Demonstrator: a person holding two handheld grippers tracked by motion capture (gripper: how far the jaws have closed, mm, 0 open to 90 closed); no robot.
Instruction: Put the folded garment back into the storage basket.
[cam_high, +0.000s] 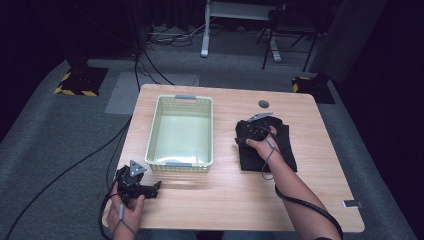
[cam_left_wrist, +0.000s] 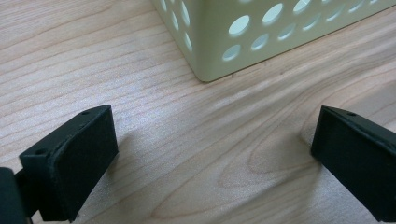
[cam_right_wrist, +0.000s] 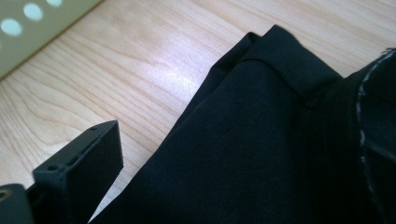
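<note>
Basket (cam_high: 181, 131) left of cloth (cam_high: 267, 150) (both on table (cam_high: 310, 190)).

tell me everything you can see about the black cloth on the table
The black cloth is a folded, matte woven-looking garment lying flat on the wooden table, to the right of the pale basket and apart from it. The right gripper view shows layered folds and a stitched edge. The right gripper sits over its far left part; one jaw shows beside the cloth's edge.

Black grippers (cam_high: 156, 189), grey three-cornered plates
</note>
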